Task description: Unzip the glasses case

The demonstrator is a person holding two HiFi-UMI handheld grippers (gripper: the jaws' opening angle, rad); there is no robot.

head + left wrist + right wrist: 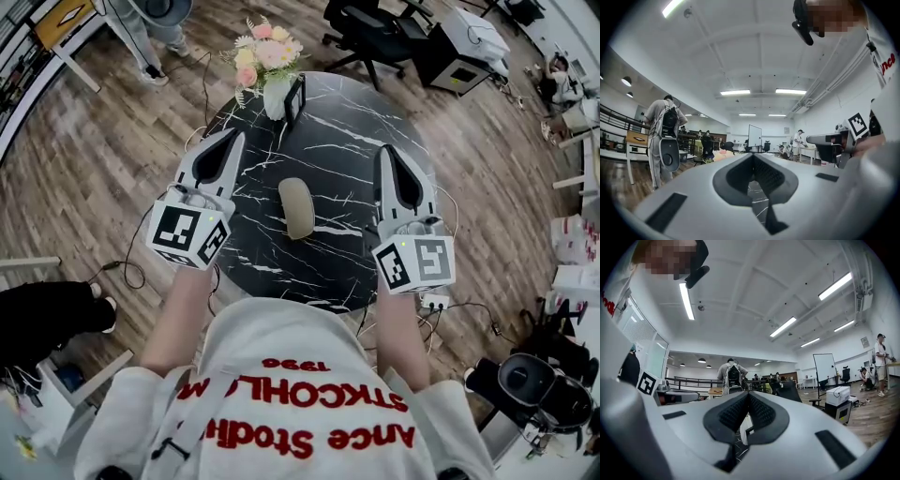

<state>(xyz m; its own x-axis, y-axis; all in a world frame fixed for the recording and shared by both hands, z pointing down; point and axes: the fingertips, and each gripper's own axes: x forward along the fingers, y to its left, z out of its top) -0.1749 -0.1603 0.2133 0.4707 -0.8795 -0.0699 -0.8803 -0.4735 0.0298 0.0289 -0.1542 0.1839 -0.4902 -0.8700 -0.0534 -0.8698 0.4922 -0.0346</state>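
Glasses case (298, 208) on table (347, 234); left gripper (234, 137), right gripper (384, 150) empty (fingers (736, 413) together).

Seen from above, a person holds a two-jaw tool in each hand, both pointing forward and level, well apart, their tips angled slightly toward each other. The left tool (235, 137) has its jaws pressed together with nothing between them; the right tool (384, 152) is likewise closed and empty. The left marker cube (187, 232) and right marker cube (416, 263) sit at the rear ends, above the left forearm (176, 323) and right forearm (401, 337), which reach out from the torso.
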